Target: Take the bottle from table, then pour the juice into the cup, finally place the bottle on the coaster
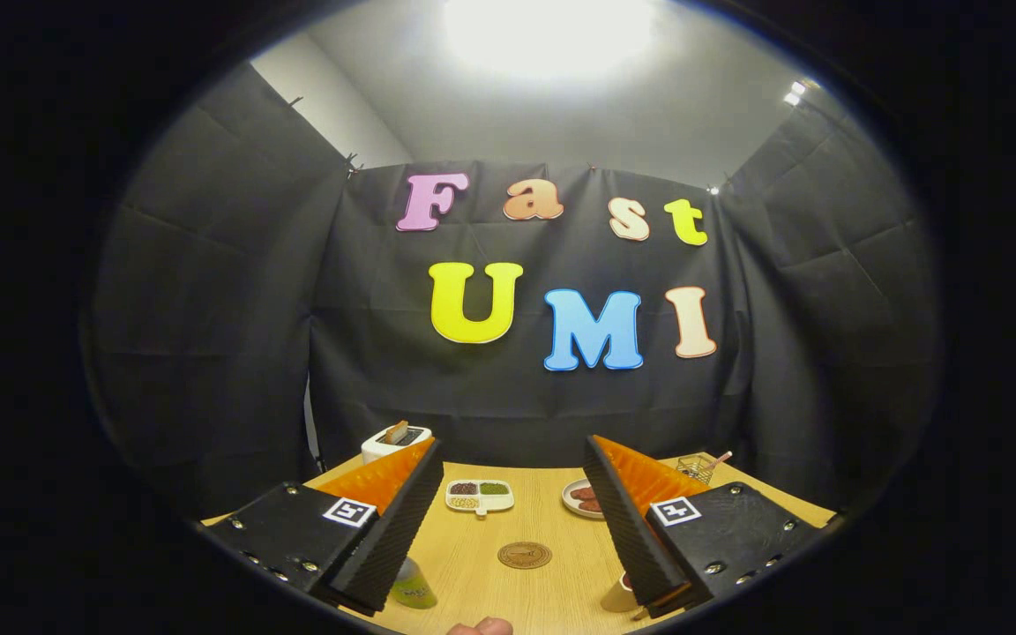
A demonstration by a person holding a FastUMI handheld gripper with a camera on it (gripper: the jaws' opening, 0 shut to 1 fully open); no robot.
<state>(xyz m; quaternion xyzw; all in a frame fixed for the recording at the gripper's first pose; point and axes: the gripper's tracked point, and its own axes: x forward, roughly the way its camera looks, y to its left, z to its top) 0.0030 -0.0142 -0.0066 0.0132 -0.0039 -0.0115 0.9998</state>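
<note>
**Desk side:** What's hard to see from your end?

**Me:** The bottle mostly. I see just a green, pale-capped piece of it poking out under the tool's left finger, at about seven o'clock from the coaster. The cup is likewise half hidden, tucked behind the right finger near four o'clock; I think it's a tan cup, but the glimpse is too small to be sure. A fingertip of someone's hand is cut off at six o'clock.

**Desk side:** Tool state?

**Me:** Spread wide apart, gripping nothing; the coaster lies on the bare wood between the fingers, touching neither.

**Desk side:** Count for me.

**Me:** One bottle, one cup, one round brown coaster. Beyond it, one white divided dish with three fillings at eleven o'clock, one plate with reddish food at one o'clock. One white toaster with a slice in it at the far left corner, one small wire basket at the far right.

**Desk side:** And the room?

**Me:** Light wooden desk, black cloth walls on three sides, grey ceiling with a bright lamp glaring overhead.
</note>
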